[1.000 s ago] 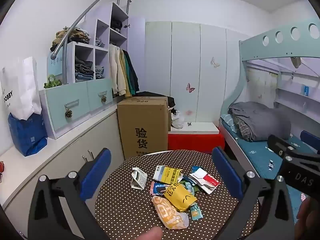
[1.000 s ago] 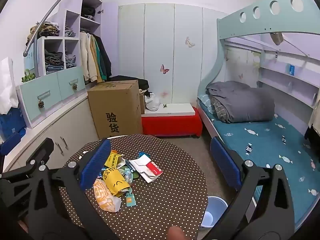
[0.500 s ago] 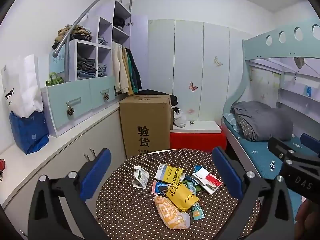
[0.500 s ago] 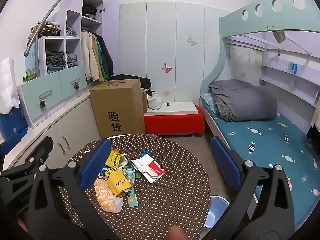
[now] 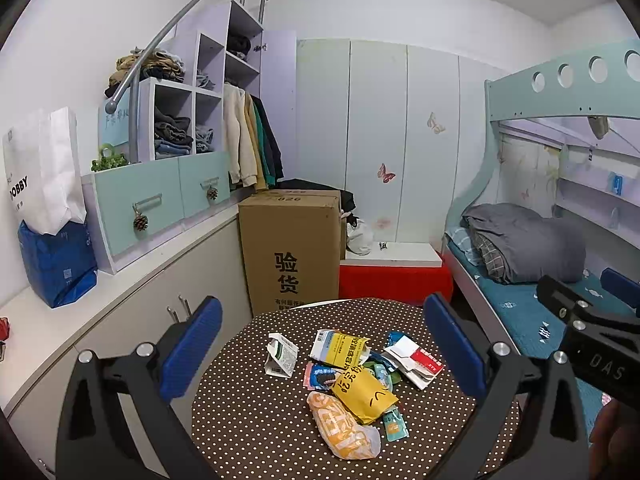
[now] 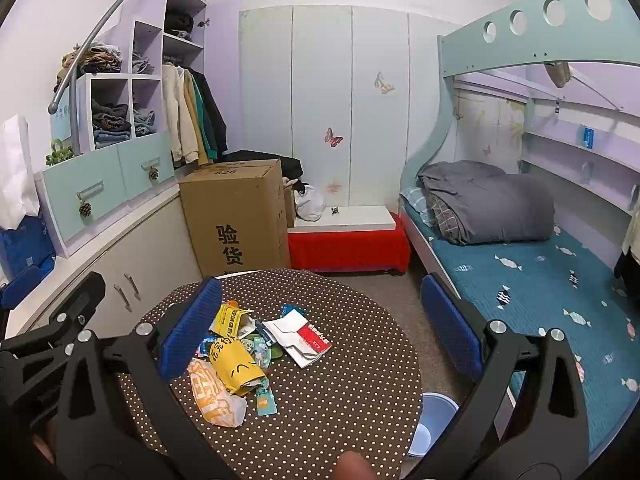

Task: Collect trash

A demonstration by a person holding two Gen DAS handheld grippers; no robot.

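Observation:
A heap of trash lies on a round brown polka-dot table [image 5: 248,420] [image 6: 340,400]: an orange-white wrapper [image 5: 340,428] [image 6: 214,396], a yellow packet [image 5: 362,394] [image 6: 234,364], a yellow-white carton [image 5: 340,348] [image 6: 232,318], a red-white box [image 5: 414,360] [image 6: 302,334] and a folded white carton [image 5: 280,356]. My left gripper [image 5: 320,350] hovers open above the heap, holding nothing. My right gripper [image 6: 320,322] is open too, above the table's right half. A light blue bin [image 6: 434,420] stands on the floor under the table's right edge.
A tall cardboard box [image 5: 294,248] stands behind the table beside a red-and-white bench [image 5: 394,276]. White cabinets [image 5: 132,320] with a blue bag [image 5: 56,260] run along the left. A bunk bed [image 6: 520,264] with a grey quilt fills the right side.
Both views have shifted slightly: the trash heap and table sit a little lower and nearer in the frames. Both grippers stay open and nothing has been picked up.

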